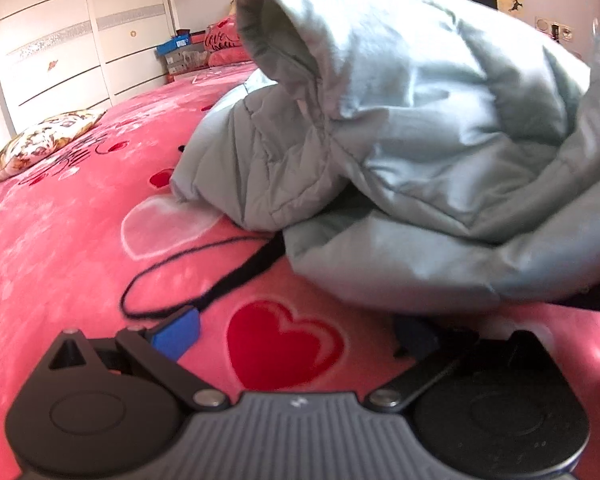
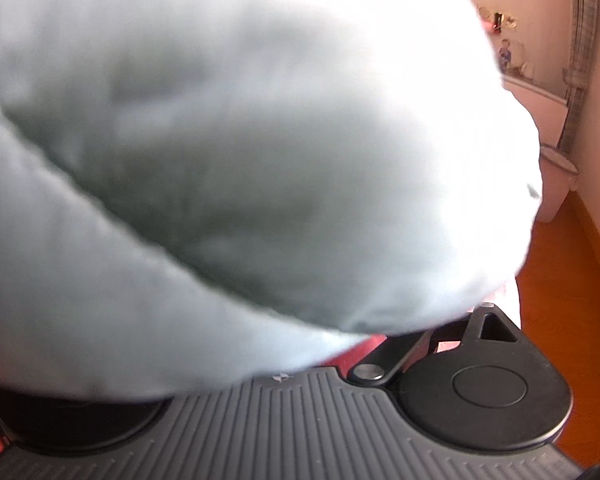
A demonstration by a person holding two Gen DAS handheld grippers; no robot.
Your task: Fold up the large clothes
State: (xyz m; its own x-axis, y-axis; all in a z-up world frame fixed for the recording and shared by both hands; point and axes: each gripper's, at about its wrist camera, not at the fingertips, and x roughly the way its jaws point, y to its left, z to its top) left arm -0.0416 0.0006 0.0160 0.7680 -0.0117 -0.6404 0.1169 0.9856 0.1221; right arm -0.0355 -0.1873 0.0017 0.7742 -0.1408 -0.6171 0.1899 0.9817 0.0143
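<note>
Padded jacket [image 1: 420,140] heaped on pink blanket [image 1: 60,220], left gripper [image 1: 296,340] jaws wide, empty, right jaws hidden, state unclear

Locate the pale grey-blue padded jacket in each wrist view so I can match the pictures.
Left wrist view: the pale grey-blue padded jacket lies heaped on the bed, upper centre and right, beyond the open left tool.
Right wrist view: it fills the upper and left picture, blurred, hiding the tool's tips.
Shared landmark: the pink fleece heart-print bedspread.

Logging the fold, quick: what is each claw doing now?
Left claw: open, holding nothing.
Right claw: hidden by the jacket; cannot tell.
</note>
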